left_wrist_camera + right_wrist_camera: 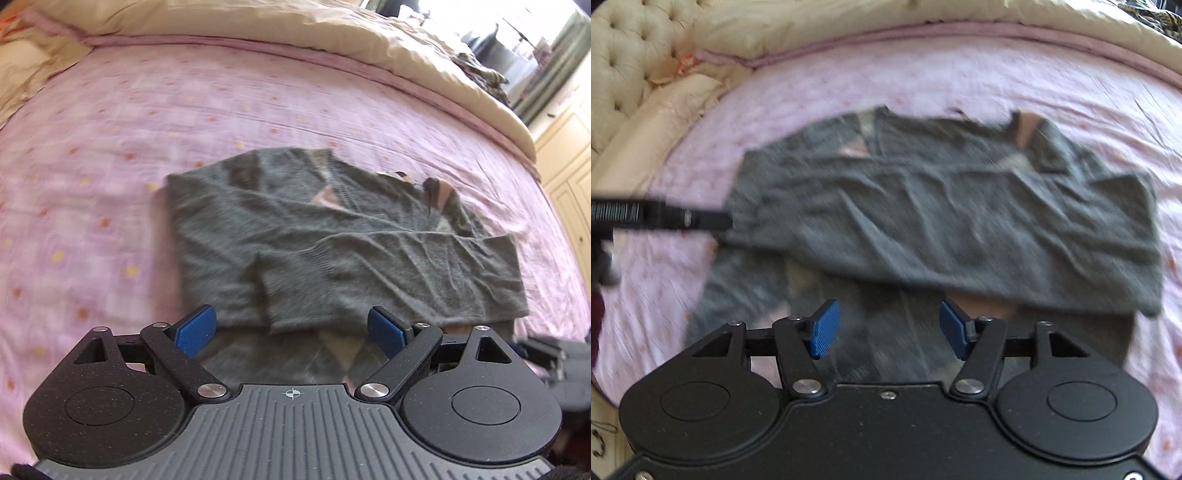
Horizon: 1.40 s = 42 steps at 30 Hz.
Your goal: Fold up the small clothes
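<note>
A small dark grey knitted sweater (332, 236) with pink diamond patches lies partly folded on the pink bed sheet (110, 166), a sleeve laid across its body. My left gripper (291, 330) hovers open over the near hem, its blue pads (195, 330) spread wide with nothing between them. In the right wrist view the same sweater (942, 214) is blurred, its upper layer folded over the lower part. My right gripper (888, 330) is open just above the lower layer, holding nothing. The left gripper's black body (646, 216) shows at the sweater's left edge.
A beige duvet (295, 33) is bunched along the far side of the bed. A tufted beige headboard (624, 55) and pillow (665, 110) stand at the left. Cream cupboard doors (569, 166) are at the right, beyond the bed edge. Bare pink sheet (1034, 74) surrounds the sweater.
</note>
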Motion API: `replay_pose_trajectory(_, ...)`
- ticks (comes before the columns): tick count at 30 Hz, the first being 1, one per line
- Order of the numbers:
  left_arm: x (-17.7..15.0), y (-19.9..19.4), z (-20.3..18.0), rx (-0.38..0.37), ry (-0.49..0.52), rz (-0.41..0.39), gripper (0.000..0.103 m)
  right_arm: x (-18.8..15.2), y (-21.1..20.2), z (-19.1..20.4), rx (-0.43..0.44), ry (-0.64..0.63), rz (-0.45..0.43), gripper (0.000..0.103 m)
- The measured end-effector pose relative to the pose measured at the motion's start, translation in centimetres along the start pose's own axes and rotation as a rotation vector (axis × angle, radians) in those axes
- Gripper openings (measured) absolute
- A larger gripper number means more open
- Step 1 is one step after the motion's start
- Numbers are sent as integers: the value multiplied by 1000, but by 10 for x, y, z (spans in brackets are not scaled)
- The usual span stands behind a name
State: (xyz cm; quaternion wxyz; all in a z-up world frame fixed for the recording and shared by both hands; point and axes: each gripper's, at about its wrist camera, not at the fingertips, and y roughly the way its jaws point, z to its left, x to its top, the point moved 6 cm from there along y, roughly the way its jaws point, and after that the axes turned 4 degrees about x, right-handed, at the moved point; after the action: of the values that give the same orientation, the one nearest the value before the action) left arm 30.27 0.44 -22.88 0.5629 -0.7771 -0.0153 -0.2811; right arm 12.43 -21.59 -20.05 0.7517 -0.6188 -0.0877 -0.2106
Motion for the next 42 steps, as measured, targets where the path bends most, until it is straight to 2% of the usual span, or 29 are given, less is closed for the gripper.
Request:
replay_pose_trajectory(6, 11, 31, -12, 17, 62, 10, 78, -34, 2, -20, -69, -32, 62, 69)
replay_pose_trajectory(9, 15, 44, -9, 30, 66, 25, 77, -42, 8, -25, -90, -57, 78, 72)
replay_pose_trajectory(11, 16, 52, -8, 35, 67, 40, 76, -45, 12, -26, -91, -70, 80, 78)
replay_pose_trajectory(13, 17, 58, -8, 22, 64, 56, 68, -47, 15, -24, -80, -76, 78, 84)
replay_pose_trajectory(16, 15, 65, -10, 4, 67, 74, 62, -48, 19, -22, -63, -84, 78, 94)
replay_pose_trajectory(18, 15, 64, -11, 3, 64, 59, 46, -49, 20, -20, -53, -90, 81, 99)
replay_pose_trajectory(20, 16, 63, -10, 20, 52, 59, 23, -49, 21, -18, -49, -95, 84, 102)
replay_pose_trajectory(22, 17, 60, -12, -3, 41, 61, 12, -50, 22, -18, -43, -92, 84, 103)
replay_pose_trajectory(23, 19, 55, -15, 4, 51, 43, 9, -49, 23, -17, -40, -90, 84, 103)
replay_pose_trajectory(27, 31, 17, -25, 10, 87, -68, 8, -47, 21, -19, -23, -69, 91, 103)
replay_pose_trajectory(31, 45, -22, -17, 18, 52, -162, 8, -39, 6, -24, -4, -9, 55, 101)
replay_pose_trajectory(34, 50, -20, 2, 34, 15, -140, 8, -30, -9, -30, 4, 28, -3, 101)
replay_pose_trajectory(39, 42, 12, 25, 68, 3, -42, 8, -3, -27, -44, 4, 81, -99, 101)
replay_pose_trajectory(42, 36, 25, 30, 82, -1, -11, 10, 20, -30, -57, -9, 98, -145, 101)
